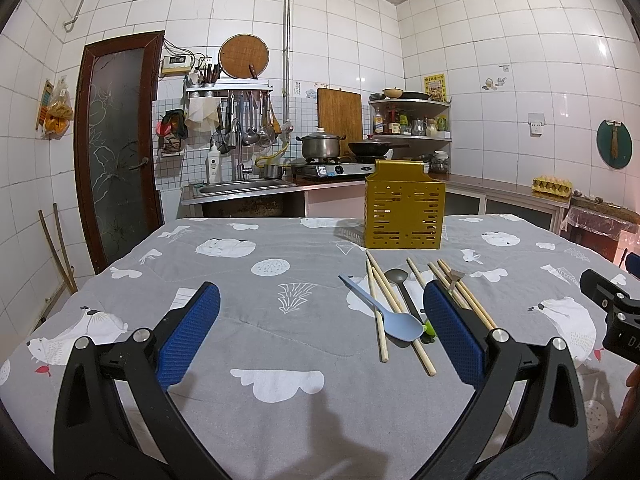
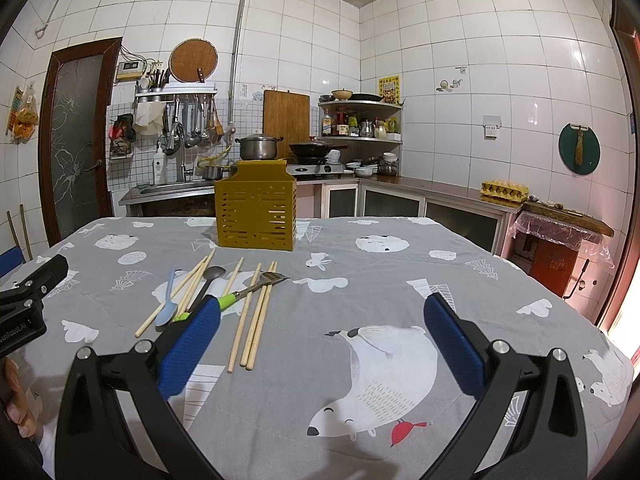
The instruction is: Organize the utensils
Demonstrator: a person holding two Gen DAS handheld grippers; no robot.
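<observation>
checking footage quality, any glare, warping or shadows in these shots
Left wrist view: fisheye bends the door and wall tiles, glare on the right wall. Right wrist view: same bending, pink light bleeding in at the right edge, soft shadow on the tablecloth.

Chopsticks (image 2: 250,320), spoons (image 2: 166,314) and fork (image 2: 256,286) lie on the table (image 2: 360,280) before the holder (image 2: 256,216).

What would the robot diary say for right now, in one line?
left gripper: open, empty | right gripper: open, empty | chopsticks, blue spoon, fork: loose on cloth | yellow holder: upright behind
</observation>
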